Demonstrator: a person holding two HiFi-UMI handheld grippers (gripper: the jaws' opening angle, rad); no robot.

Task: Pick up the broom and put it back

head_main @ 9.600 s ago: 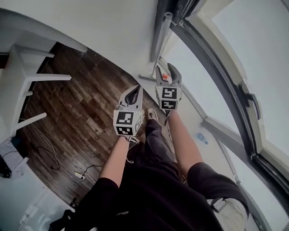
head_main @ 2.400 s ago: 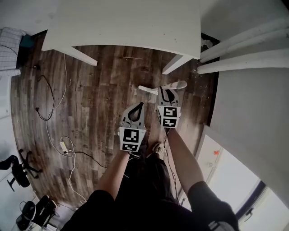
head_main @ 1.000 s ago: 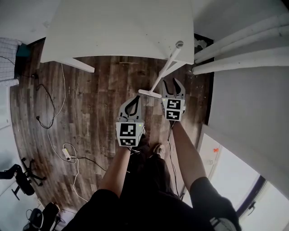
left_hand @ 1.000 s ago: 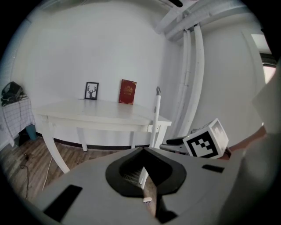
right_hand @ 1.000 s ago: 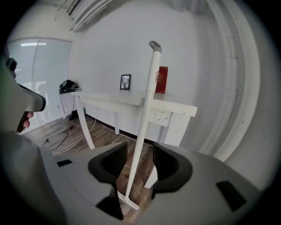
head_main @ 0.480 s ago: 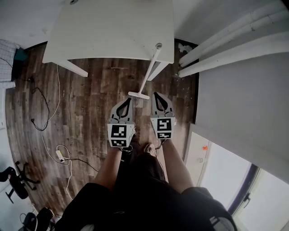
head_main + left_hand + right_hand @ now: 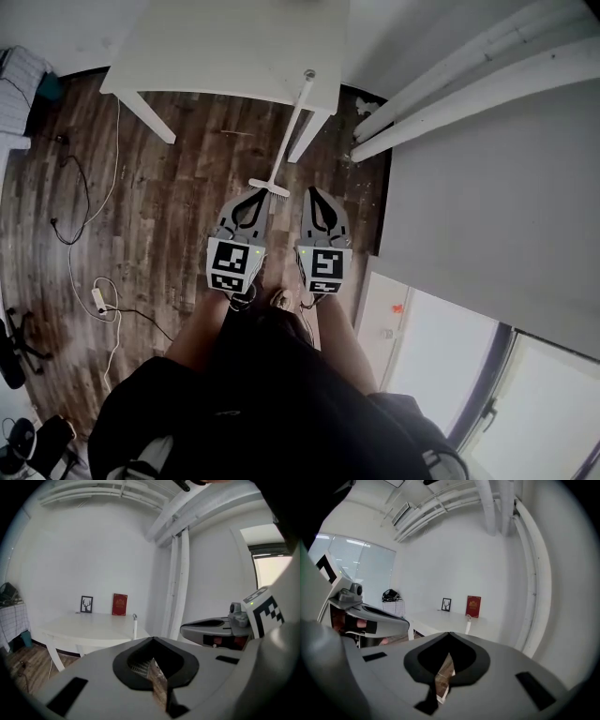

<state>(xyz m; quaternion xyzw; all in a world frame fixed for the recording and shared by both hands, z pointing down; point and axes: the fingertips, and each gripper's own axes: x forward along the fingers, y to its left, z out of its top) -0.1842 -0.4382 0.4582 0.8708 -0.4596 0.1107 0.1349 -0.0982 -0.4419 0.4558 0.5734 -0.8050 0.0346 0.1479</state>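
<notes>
A second ago the right gripper [image 7: 313, 193] had its jaws spread just beside the broom [image 7: 289, 129]; now those jaws are pressed together with nothing between them, and both grippers have drawn back from the broom and come up side by side in front of the person. The left gripper [image 7: 255, 194] also has its jaws closed tip to tip and empty, as the left gripper view shows [image 7: 152, 640]; the right gripper view shows the same for its own jaws [image 7: 449, 634]. A little over two seconds ago the broom lay flat on the wooden floor [image 7: 178, 187]; it now stands propped, free of both grippers, against the near edge of the white table [image 7: 225, 47], close to a table leg. Its long axis runs from the brush head, down on the floor just beyond and between the two gripper tips in the head view, up and slightly to the right to the handle tip, which rests at the table's edge. So the handle points up and away from the person, steeply tilted rather than upright, with the brush head nearest to the person. In the left gripper view only the top of the handle [image 7: 135, 626] rises above the closed jaws, in front of the table top [image 7: 84, 626], with a small framed picture [image 7: 86, 604] and a red card [image 7: 120, 604] standing well behind it against the wall. Loose cables [image 7: 84, 187] trail across the floor well to the left of the broom
</notes>
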